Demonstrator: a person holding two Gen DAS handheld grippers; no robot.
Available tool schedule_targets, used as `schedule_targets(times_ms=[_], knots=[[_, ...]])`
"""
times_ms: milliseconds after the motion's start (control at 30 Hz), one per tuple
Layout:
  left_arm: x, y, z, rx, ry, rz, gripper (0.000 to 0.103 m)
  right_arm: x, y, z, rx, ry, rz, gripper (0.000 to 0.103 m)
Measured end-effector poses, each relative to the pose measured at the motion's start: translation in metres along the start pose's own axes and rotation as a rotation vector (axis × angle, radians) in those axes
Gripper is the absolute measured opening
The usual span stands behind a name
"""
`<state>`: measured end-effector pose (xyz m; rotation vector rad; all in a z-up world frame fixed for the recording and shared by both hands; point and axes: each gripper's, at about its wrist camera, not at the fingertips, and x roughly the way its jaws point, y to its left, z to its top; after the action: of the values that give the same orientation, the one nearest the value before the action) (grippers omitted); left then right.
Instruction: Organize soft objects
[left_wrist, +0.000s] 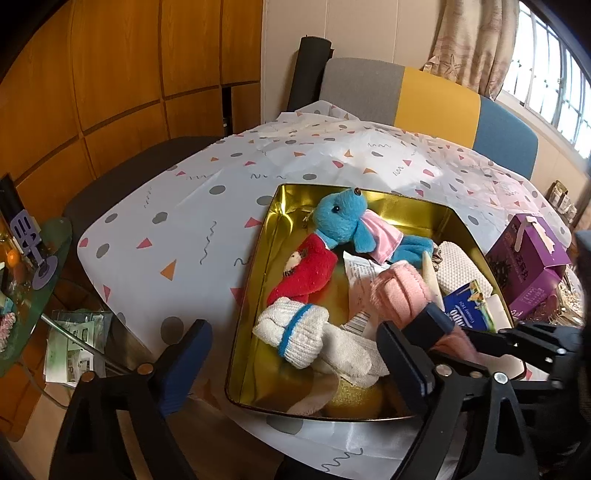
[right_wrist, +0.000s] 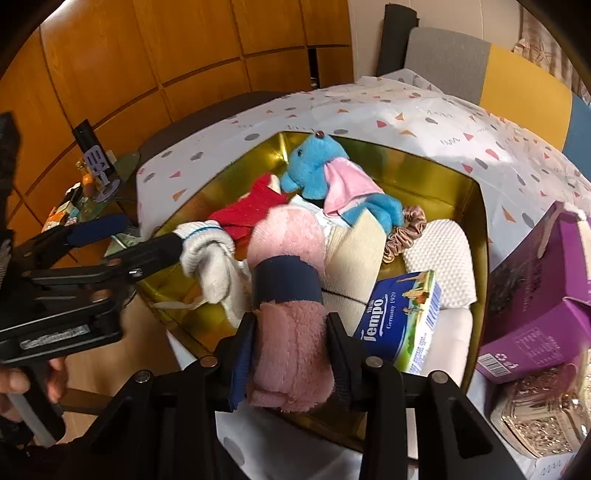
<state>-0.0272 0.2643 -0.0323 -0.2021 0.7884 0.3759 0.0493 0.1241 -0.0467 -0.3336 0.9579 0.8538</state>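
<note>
The left gripper (left_wrist: 295, 358) is hanging with its jaws spread wide and holding nothing, straddling the near-left wall of the gold tin (left_wrist: 258, 288), one finger outside, one over the tin's near end. Just inside it, a white sock with a blue band (left_wrist: 291, 330) is lying bunched beside a red sock (left_wrist: 308, 271), and farther back a blue plush toy (left_wrist: 341, 219) with a pink cloth is resting against the far wall.

Right of these, the right gripper (right_wrist: 290, 332) is pinching a rolled pink fleece bundle (right_wrist: 288, 266), wrapped by a dark band (right_wrist: 286, 282), and holding it over the tin's near middle. The roll is looking light, soft and springy; squeezing it across the body near the band, as now, is probably keeping it from unrolling or slipping.

Further right, a scrunchie (right_wrist: 404, 236), a white knitted cloth (right_wrist: 439, 254) and a Tempo tissue pack (right_wrist: 402, 317) are crowding the tin, leaving little bare floor for the roll. Outside the tin, a purple box (right_wrist: 535, 302) is standing close to its right wall.
</note>
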Motion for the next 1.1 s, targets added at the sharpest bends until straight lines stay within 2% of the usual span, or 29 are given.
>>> schedule_targets(times_ms=[167, 433, 600, 800, 900, 1100], knots=[[-0.004, -0.002, 0.003, 0.001, -0.017, 0.000, 0.097, 0.016, -0.014, -0.003, 0.050, 0.028, -0.035, 0.037], [-0.013, -0.007, 0.004, 0.000, -0.048, 0.006, 0.102, -0.001, -0.014, -0.013, 0.084, -0.004, -0.034, 0.045], [-0.021, -0.014, 0.004, 0.009, -0.068, -0.003, 0.103, -0.026, -0.012, -0.020, 0.116, -0.078, -0.114, 0.045], [-0.030, -0.027, 0.001, 0.019, -0.083, -0.025, 0.103, -0.052, -0.027, -0.029, 0.266, -0.132, -0.239, 0.046], [-0.034, -0.034, -0.001, 0.029, -0.090, -0.027, 0.103, -0.064, -0.031, -0.033, 0.291, -0.156, -0.311, 0.046], [-0.039, -0.040, -0.005, 0.021, -0.106, -0.009, 0.103, -0.079, -0.035, -0.042, 0.321, -0.194, -0.376, 0.046]])
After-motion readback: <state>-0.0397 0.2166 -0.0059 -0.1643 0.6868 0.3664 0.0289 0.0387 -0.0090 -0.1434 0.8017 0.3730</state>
